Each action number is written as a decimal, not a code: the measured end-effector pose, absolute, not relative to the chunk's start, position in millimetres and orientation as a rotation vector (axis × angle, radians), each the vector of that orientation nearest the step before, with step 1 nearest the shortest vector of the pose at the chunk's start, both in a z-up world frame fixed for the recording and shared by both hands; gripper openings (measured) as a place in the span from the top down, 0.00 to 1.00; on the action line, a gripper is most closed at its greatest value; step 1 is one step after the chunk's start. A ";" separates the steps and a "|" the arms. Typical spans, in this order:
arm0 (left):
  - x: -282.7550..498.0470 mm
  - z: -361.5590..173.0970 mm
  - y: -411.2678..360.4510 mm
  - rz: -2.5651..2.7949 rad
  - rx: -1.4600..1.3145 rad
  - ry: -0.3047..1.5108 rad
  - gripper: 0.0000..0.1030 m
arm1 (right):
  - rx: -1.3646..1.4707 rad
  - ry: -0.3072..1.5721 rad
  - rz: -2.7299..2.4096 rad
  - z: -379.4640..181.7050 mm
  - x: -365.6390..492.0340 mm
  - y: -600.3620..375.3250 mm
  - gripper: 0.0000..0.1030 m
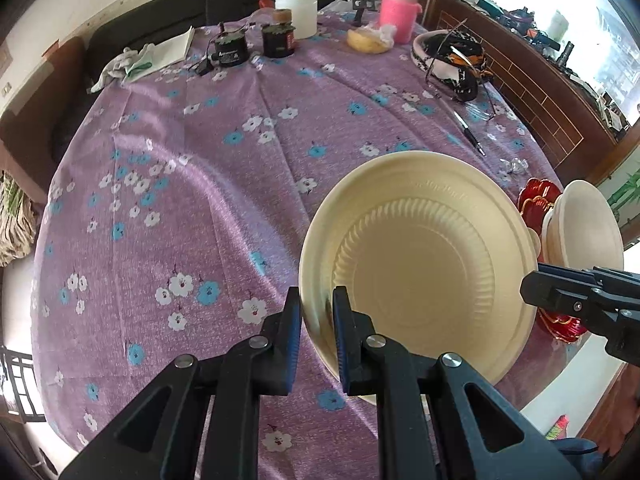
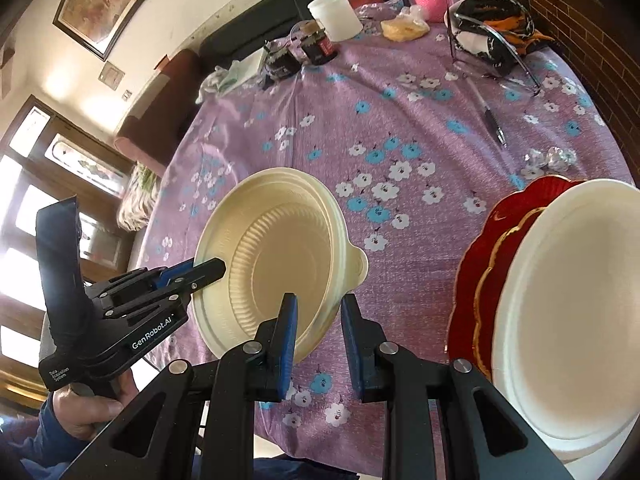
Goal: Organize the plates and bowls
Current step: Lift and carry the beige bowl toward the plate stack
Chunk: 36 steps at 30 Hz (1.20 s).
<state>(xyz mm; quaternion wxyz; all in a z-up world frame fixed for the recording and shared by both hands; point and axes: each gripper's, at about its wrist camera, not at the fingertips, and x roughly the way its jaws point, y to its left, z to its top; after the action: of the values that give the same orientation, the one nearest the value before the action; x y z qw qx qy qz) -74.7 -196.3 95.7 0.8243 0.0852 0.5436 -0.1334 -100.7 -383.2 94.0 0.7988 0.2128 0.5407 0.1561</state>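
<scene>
- My left gripper (image 1: 317, 312) clamps the cream bowl's (image 1: 420, 264) rim, bowl tilted above the table's near edge.
- Right gripper (image 2: 319, 320) hangs released, holding nothing.
- White plate (image 2: 568, 312) sits atop red plates (image 2: 476, 264), near right edge.
- Risk: thin rim pinch may slip; bowl drops off the edge.

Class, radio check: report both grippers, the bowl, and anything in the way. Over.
Left gripper shut on cream bowl rim, bowl tilted above the cloth. Right gripper open, empty. White bowl on red plates at right. Path unobstructed.
</scene>
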 end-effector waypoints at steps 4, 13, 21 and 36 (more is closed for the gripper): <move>-73.9 104.3 -206.1 -0.300 0.184 1.141 0.87 | 0.458 1.137 0.333 102.2 -103.2 -393.1 0.76; -73.0 123.2 -239.3 -0.367 0.210 1.108 0.87 | 0.485 1.085 0.299 123.0 -113.9 -426.8 0.76; -75.0 135.9 -278.2 -0.450 0.248 1.084 0.86 | 0.520 1.034 0.246 141.3 -134.2 -460.6 0.76; -93.4 150.0 -371.4 -0.655 0.362 1.054 0.83 | 0.620 0.950 0.070 160.6 -184.8 -540.2 0.76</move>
<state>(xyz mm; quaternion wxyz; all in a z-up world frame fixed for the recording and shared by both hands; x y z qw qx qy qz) -93.4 -371.4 150.0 0.7984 0.1685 0.4910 -0.3052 -184.8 -540.2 160.6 0.8430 0.2934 0.4497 0.0332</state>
